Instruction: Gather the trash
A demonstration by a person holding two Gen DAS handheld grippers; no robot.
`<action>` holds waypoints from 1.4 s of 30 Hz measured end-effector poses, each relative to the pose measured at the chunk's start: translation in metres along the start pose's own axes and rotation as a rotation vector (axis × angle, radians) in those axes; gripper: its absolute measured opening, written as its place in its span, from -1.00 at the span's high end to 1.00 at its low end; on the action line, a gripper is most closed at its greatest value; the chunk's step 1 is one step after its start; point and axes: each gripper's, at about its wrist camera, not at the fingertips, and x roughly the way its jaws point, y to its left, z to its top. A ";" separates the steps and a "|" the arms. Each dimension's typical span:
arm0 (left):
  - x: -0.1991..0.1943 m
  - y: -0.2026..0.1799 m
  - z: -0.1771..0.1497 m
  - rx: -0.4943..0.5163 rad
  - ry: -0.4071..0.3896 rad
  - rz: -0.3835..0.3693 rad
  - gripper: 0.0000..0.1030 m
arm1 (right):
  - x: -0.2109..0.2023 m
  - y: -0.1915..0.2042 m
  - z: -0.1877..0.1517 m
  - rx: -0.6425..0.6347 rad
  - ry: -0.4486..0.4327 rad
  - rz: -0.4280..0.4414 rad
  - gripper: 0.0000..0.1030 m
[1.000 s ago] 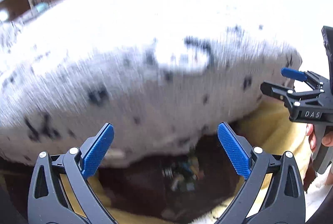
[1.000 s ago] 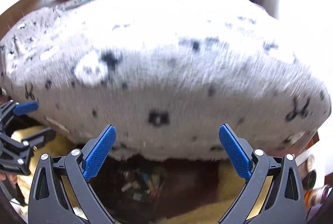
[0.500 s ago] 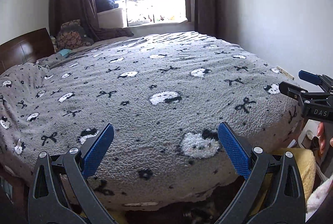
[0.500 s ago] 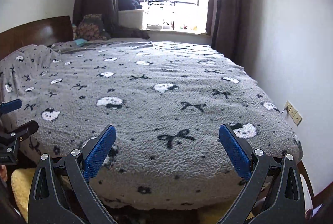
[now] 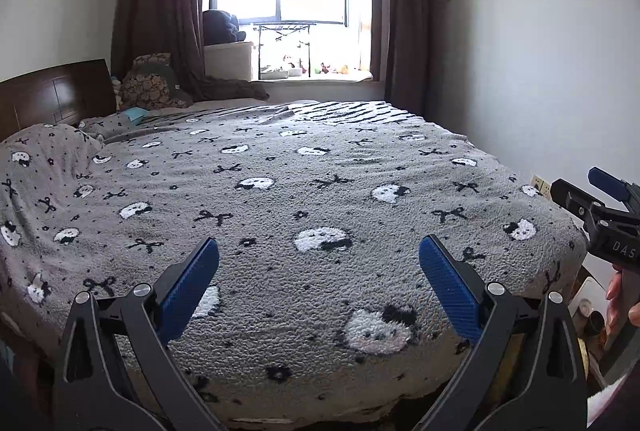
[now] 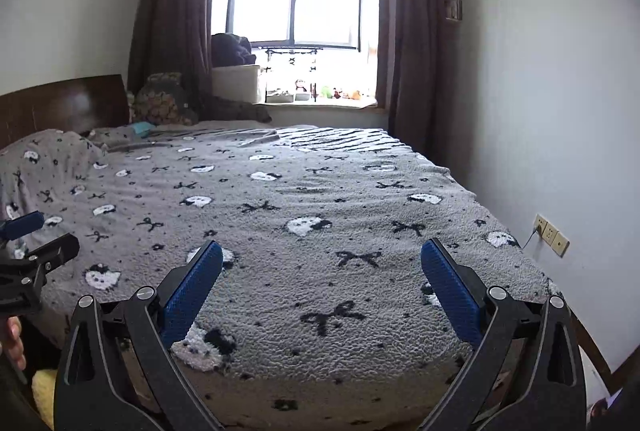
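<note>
Gray blanket point(image 5: 320, 199) with bows covers the big bed, running toward the window point(image 6: 296, 5). Left tongs point(image 5: 319, 289) and right tongs point(image 6: 322, 287) hang above it, both wide open and holding nothing.

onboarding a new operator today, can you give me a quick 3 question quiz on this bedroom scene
1. True or false: the left claw is shut on a piece of trash.
2. What pattern covers the grey blanket? A) stripes B) bows and cat faces C) plain
3. Fill in: the wall socket sits on the wall to the ____ of the bed.

Key: 1 false, both it and the right claw are open and empty; 2 B; 3 right
</note>
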 end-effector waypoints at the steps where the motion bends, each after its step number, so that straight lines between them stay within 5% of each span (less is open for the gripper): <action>1: 0.000 -0.001 -0.001 0.003 -0.001 0.001 -0.84 | -0.002 0.002 0.000 -0.009 -0.006 0.001 -0.93; 42: 0.005 -0.005 0.001 0.015 0.010 0.016 -0.84 | 0.009 0.003 -0.002 0.001 0.012 0.030 -0.93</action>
